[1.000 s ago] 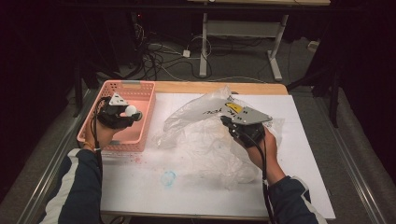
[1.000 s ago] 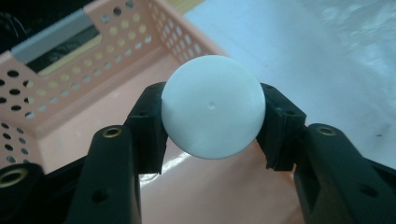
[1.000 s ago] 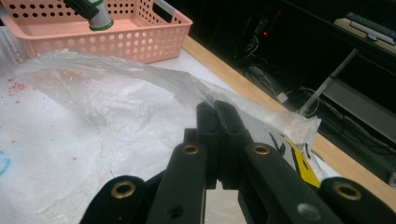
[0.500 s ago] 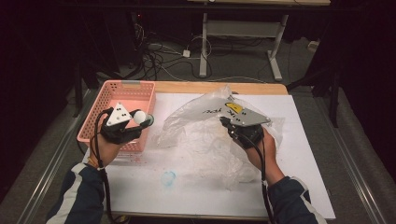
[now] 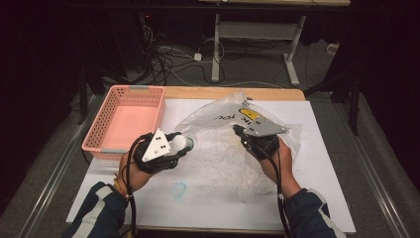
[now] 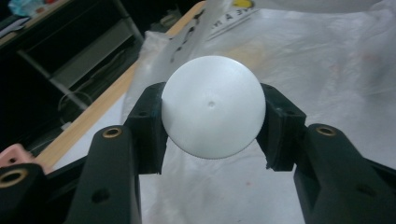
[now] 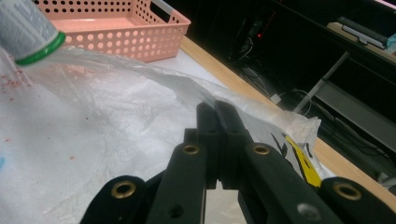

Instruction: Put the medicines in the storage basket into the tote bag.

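White plastic bottle (image 6: 212, 112), rounded end toward the left gripper view's camera, clamped between the pads of the left gripper (image 5: 174, 148). Position: above the white mat (image 5: 327, 198), just right of the pink basket (image 5: 104, 126), at the left edge of the clear plastic bag (image 5: 223, 163). In the right gripper view a label and green band show on the bottle's far end, top left of frame.

Right gripper (image 7: 217, 126): jaws pressed together, pinching a fold of the bag near its printed edge; the bag's upper side looks lifted off the mat there.

Pink basket: sits at the mat's left rear corner; its visible floor holds nothing.

Progress, as judged: the bottle is out of the basket and in hand, the bag is gripped, and the bottle sits at or near what seems to be the bag's mouth. Left to do, most likely: slide the bottle fully inside the bag and let go of it. The bottle is not yet released.

Not determinable:
- whether the bottle's front end is already under the plastic or merely against it; the high view is too dim and the film too clear to tell;
- where exactly the bag's opening runs;
- the bag's printed lettering, cut off and creased;
- a small bluish mark (image 5: 179, 189) on the mat near the person's left sleeve (image 5: 99, 213), nature unclear.
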A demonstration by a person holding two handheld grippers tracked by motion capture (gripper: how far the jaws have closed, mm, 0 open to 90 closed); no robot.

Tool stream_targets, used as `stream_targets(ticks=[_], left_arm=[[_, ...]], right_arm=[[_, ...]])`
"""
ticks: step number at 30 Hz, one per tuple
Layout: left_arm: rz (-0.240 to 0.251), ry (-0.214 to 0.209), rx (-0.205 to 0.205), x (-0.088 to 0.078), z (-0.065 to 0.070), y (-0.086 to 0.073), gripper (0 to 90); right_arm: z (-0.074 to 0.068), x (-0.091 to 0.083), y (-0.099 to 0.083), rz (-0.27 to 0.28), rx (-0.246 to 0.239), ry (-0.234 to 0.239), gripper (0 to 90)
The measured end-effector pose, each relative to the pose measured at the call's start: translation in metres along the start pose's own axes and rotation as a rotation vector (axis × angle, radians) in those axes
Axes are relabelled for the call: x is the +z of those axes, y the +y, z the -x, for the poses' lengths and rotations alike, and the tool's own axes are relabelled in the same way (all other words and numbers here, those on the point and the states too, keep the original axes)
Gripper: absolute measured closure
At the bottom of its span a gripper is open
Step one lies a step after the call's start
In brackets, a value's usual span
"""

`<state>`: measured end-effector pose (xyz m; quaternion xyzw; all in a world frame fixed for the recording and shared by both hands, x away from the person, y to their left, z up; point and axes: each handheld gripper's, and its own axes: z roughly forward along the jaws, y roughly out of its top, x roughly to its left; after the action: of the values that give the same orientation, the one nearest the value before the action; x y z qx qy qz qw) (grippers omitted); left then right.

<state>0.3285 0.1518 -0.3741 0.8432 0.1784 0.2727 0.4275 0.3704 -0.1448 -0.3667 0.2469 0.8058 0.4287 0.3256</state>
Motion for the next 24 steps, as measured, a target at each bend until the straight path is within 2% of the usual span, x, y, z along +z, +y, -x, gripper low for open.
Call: stream_targets(ticks=[4, 6, 8, 12, 15, 17, 22, 24], left_arm=[[0.016, -0.037, 0.034, 0.013, 0.016, 0.005, 48.4], [0.004, -0.039, 0.078, 0.026, 0.028, 0.008, 48.5], [0.0, -0.063, 0.087, 0.038, 0.034, 0.009, 48.5], [-0.056, -0.097, 0.11, 0.069, 0.043, 0.007, 48.4], [-0.094, -0.105, 0.123, 0.09, 0.046, 0.004, 48.4], [-0.092, -0.112, 0.09, 0.103, 0.046, 0.002, 48.4], [-0.124, -0.101, 0.086, 0.135, 0.049, 0.0, 48.4], [-0.125, -0.083, 0.077, 0.146, 0.051, 0.001, 48.4]], right_arm=[[-0.002, 0.003, -0.001, -0.008, 0.0, 0.009, 90.0], [-0.003, 0.003, -0.001, -0.01, -0.002, 0.012, 90.0], [-0.004, 0.002, 0.0, 0.0, 0.013, 0.037, 90.0], [-0.003, 0.0, 0.002, 0.017, 0.035, 0.053, 90.0], [-0.003, 0.0, 0.002, 0.019, 0.04, 0.06, 90.0], [-0.003, 0.0, 0.001, 0.019, 0.047, 0.063, 90.0], [-0.001, -0.001, 0.001, 0.033, 0.069, 0.068, 90.0], [-0.001, -0.002, 0.001, 0.034, 0.074, 0.07, 90.0]])
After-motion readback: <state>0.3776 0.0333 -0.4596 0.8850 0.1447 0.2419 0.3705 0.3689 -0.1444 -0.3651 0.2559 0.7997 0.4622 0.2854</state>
